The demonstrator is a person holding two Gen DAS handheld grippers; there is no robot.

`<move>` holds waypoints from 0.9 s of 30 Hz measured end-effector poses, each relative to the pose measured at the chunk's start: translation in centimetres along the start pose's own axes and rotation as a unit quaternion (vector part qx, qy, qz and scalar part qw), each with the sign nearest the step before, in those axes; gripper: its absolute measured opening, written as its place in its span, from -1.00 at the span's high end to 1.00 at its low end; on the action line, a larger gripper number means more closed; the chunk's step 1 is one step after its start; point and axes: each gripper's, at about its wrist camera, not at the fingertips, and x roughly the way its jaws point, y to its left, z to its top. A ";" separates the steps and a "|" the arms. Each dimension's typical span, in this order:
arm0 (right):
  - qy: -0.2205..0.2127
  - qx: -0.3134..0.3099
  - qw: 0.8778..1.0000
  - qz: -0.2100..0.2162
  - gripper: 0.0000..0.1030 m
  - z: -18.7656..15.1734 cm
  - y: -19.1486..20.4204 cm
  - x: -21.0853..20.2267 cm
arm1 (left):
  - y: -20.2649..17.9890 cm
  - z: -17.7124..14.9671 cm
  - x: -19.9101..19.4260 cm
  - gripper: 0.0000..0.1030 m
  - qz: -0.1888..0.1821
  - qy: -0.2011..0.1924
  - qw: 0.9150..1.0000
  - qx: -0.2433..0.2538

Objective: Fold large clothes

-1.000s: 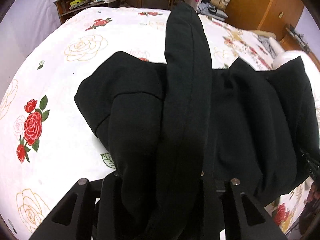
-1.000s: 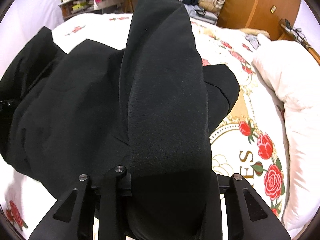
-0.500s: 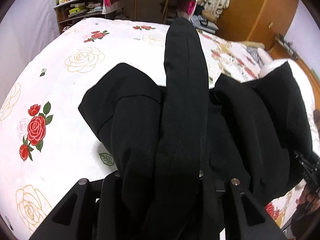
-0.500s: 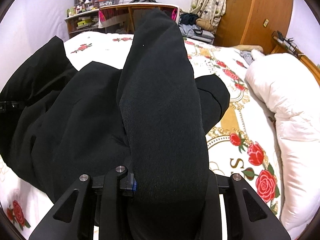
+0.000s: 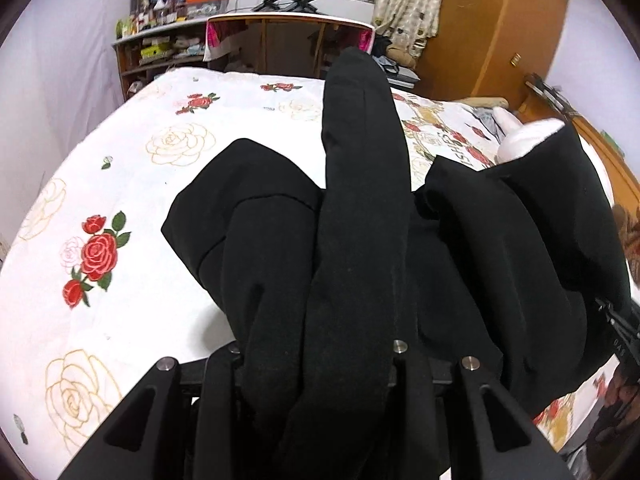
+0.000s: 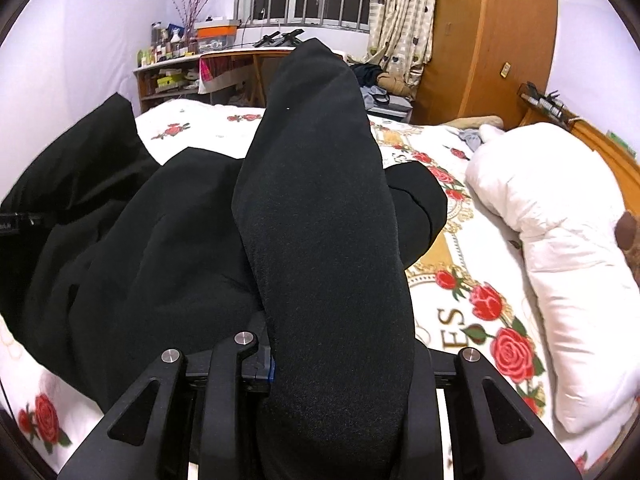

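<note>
A large black garment [image 5: 260,240] lies bunched on the rose-print bed sheet [image 5: 120,200]. My left gripper [image 5: 360,140] is shut on one part of it. The cloth drapes over both fingers and hides them up to the tips. In the right wrist view the same black garment [image 6: 160,260] spreads to the left, and my right gripper [image 6: 320,140] is shut on another part, its fingers also wrapped in cloth. The fabric hangs between the two grippers, partly lifted off the bed. The right gripper's body shows at the left view's right edge.
A white duvet [image 6: 560,260] is heaped on the right of the bed. Beyond the bed's far edge stand a desk [image 5: 288,36] and cluttered shelves [image 6: 168,76]. A wooden wardrobe [image 6: 492,40] fills the back right corner.
Both grippers have risen and tilted up with the cloth in them, so more of the far wall and window shows. The garment has gathered closer and lifted further off the sheet.
</note>
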 end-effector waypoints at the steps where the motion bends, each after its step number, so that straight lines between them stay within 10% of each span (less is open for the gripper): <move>1: -0.001 -0.001 1.000 -0.001 0.43 -0.4 0.1 -0.6 | -0.1 -0.5 -0.4 0.37 -0.002 0.002 1.000 -0.002; 18: 0.060 0.009 0.998 -0.001 0.43 -9.0 1.7 -0.7 | 2.3 -11.9 1.4 0.34 0.026 0.046 0.997 -0.048; 27: 0.102 0.061 0.993 0.008 0.29 -10.6 -0.6 2.0 | 5.9 -13.5 4.4 0.00 0.030 0.073 0.993 -0.086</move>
